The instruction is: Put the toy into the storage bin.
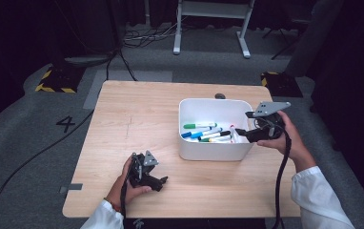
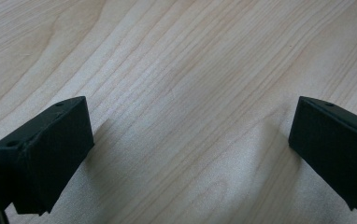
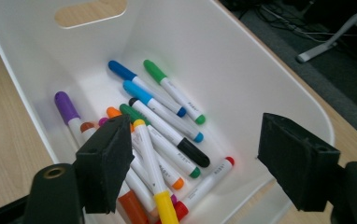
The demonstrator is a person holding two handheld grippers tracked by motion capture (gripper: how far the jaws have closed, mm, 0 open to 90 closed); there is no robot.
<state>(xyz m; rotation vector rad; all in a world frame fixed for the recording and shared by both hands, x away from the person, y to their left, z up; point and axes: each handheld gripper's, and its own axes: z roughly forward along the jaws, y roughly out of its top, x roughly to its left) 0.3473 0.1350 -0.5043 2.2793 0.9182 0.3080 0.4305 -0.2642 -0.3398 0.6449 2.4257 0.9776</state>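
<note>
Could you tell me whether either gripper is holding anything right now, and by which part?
Nothing is held: the right gripper hangs open above the markers in the white bin, the left gripper open over the table.

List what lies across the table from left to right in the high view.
Left gripper → white bin of markers → right gripper.

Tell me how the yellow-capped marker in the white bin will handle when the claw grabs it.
The yellow-capped marker looks stiff and probably light. Its round, smooth barrel may slip or roll between the flat pads. It lies on other markers in the white bin, so lifting it will likely shift them.
</note>
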